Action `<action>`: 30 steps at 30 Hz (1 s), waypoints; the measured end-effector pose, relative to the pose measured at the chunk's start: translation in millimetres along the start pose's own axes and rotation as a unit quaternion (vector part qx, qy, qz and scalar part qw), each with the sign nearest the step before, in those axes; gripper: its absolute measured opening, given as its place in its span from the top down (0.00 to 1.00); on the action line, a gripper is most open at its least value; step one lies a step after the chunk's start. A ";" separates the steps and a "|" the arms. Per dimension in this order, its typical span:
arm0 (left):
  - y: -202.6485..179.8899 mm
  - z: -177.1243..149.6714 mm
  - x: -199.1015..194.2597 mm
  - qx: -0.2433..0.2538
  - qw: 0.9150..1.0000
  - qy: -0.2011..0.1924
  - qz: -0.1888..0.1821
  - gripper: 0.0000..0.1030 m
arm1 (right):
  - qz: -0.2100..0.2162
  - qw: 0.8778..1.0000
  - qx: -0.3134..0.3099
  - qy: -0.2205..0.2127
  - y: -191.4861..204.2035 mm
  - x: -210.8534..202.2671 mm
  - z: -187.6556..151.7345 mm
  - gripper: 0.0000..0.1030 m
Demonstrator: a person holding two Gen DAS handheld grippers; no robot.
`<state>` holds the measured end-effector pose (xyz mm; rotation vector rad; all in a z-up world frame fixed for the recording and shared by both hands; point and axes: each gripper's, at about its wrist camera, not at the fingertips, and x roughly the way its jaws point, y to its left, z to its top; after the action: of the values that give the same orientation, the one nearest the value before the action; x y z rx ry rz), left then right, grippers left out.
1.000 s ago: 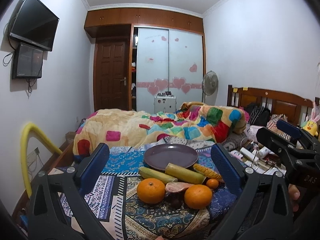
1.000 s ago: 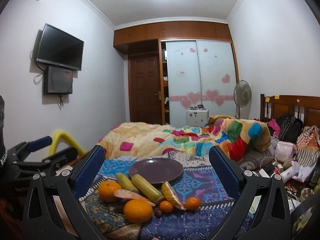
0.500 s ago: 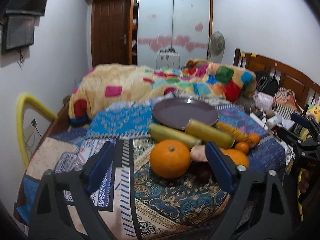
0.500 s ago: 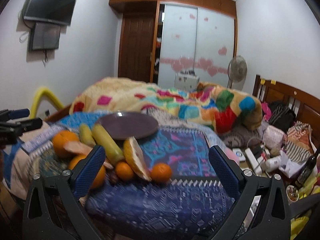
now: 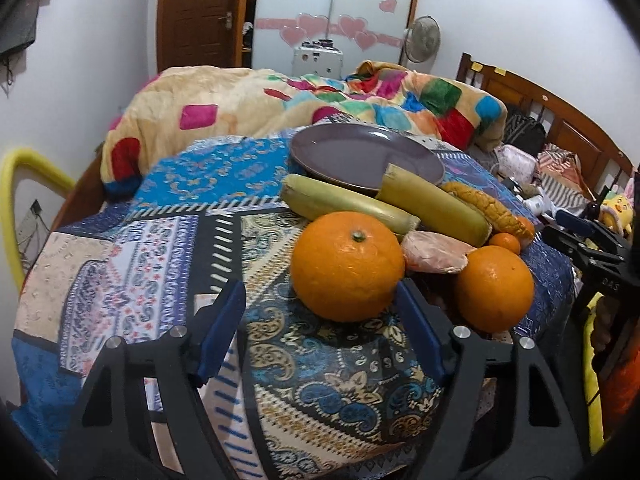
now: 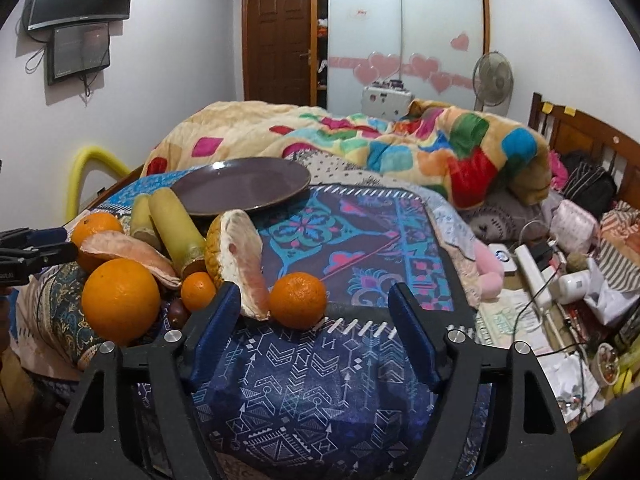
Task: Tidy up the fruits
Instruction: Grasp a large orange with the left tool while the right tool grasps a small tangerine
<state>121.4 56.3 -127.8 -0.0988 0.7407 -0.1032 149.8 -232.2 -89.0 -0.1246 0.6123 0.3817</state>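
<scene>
Fruits lie heaped on a patterned cloth [image 5: 132, 280] spread over a bed, just in front of an empty purple plate [image 5: 352, 152]. In the left wrist view, a big orange [image 5: 347, 266] sits nearest the camera, with a second orange [image 5: 494, 288] to its right and a pale pink pomelo segment [image 5: 434, 256] between them. Behind these lie two yellow-green sugarcane pieces [image 5: 344, 204], the farther one with its end over the plate's rim, and a small tangerine [image 5: 505, 242].

The left claw [image 5: 320, 300] is closing, its blue pads spread to either side of the big orange's near edge; the right pad is just beside the fruit, the left one apart from it, and nothing is gripped.

In the right wrist view, a small mandarin [image 6: 298, 300] rests on the dark blue part of the cloth beside a peeled pomelo wedge [image 6: 240, 256]. The right claw [image 6: 314, 304] is closing too, its pads standing wide on both sides of the mandarin without touching it, the left pad in front of the wedge's lower tip.

A colourful blanket [image 6: 400, 140] is bunched behind the plate.
</scene>
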 end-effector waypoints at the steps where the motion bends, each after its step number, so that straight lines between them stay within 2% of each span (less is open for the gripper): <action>1: -1.1 0.3 1.5 0.002 1.000 0.000 0.000 0.26 | 0.004 1.000 0.001 0.004 0.3 2.0 -0.1 0.34; 7: -6.8 5.3 16.2 0.003 1.000 0.007 -0.008 0.25 | 0.033 0.999 0.021 0.014 -10.8 11.0 3.3 0.40; 9: -8.0 7.6 19.6 0.003 1.000 0.007 -0.010 0.25 | 0.034 0.999 0.022 0.021 -12.5 13.3 3.8 0.51; 11: -7.6 9.5 22.5 0.001 1.000 0.008 -0.013 0.25 | 0.035 0.999 0.023 0.030 -14.5 17.6 3.8 0.56; 18: -11.6 11.9 36.1 0.010 1.000 0.019 -0.003 0.24 | 0.071 0.996 0.038 0.050 -20.0 25.1 3.6 0.56; 25: -11.2 9.6 45.2 0.003 1.000 0.025 -0.008 0.30 | 0.069 0.996 0.026 0.054 -18.6 30.7 2.5 0.56; 28: -14.2 10.5 45.1 0.009 1.000 0.025 -0.008 0.34 | 0.073 0.996 0.022 0.053 -17.9 32.5 3.3 0.65; 30: -15.6 10.7 44.7 0.012 1.000 0.025 -0.005 0.34 | 0.068 0.996 0.015 0.054 -14.5 33.0 4.0 0.67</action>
<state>160.6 35.7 -147.9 -0.0772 0.7881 -0.1239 182.2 -234.4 -104.9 -0.0739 0.7347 0.5002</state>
